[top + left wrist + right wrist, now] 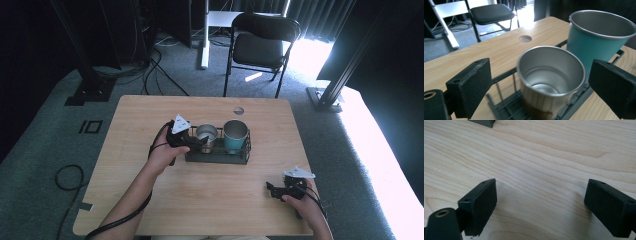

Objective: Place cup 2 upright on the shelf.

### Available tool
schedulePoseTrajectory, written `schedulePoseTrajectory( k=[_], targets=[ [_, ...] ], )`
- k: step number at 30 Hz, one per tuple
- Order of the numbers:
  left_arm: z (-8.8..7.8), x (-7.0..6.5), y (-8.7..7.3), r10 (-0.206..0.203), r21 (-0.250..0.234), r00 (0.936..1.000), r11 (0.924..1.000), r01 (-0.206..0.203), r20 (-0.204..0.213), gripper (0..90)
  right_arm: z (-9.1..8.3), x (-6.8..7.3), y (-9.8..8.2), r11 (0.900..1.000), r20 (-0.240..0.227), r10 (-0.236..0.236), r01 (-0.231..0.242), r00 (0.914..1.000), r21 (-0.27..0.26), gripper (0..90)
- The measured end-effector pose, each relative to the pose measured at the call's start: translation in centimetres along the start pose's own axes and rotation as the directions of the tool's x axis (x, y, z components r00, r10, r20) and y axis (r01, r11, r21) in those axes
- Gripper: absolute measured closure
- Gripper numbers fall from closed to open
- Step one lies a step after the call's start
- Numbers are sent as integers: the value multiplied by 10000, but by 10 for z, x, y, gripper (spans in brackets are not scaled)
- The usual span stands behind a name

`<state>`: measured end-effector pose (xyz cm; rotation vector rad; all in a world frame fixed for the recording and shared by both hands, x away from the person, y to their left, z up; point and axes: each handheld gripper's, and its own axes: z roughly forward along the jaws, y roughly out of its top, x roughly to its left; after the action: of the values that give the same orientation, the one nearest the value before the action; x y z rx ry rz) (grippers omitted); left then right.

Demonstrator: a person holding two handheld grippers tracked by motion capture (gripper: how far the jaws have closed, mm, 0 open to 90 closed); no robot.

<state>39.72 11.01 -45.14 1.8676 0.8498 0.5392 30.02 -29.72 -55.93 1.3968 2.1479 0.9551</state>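
Step in hand: the left tool (196,142) is reaching for the steel cup (206,136), which stands in the left half of a dark wire rack (218,157) near the middle of the desk (150,120)
Left tool: jaws spread wide, one on each side of the steel cup (551,81), not yet touching it; nothing is held
Neighbour: a teal cup (235,135) stands in the right half of the same rack, just beside the steel one; in the left gripper view the teal cup (596,37) sits close behind the right-hand jaw
Right tool: the right tool (272,191) rests low near the desk's front right corner, well apart from the rack; jaws wide apart over bare wood, holding nothing
How to do it well: I judge the jaws should settle level on the cup's wall below the rim, centred; keep the far jaw off the teal cup; close gently, since the smooth wall may slip; lift straight up so the rack wire (506,75) does not catch the base
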Motion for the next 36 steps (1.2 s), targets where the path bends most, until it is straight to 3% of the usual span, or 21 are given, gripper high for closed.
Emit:
schedulePoseTrajectory(
  k=[7, 22, 36],
  targets=[
    [-16, 12, -5, -205, -4, 9993, 9998, 205, -312, 57, 0, 0, 0, 10000, 19, -12, 12, 10000, 2, 106],
    [-47, 35, -31, -694, 175, 9933, 9973, 713, -922, 57, 0, 1, 0, 9999, 103, -107, 107, 9999, 57, 106],
    [-71, 54, -66, -1272, 446, 9784, 9897, 1361, -1633, 57, 1, 2, 0, 9998, 188, -185, 183, 9997, 85, 106]
  ],
)
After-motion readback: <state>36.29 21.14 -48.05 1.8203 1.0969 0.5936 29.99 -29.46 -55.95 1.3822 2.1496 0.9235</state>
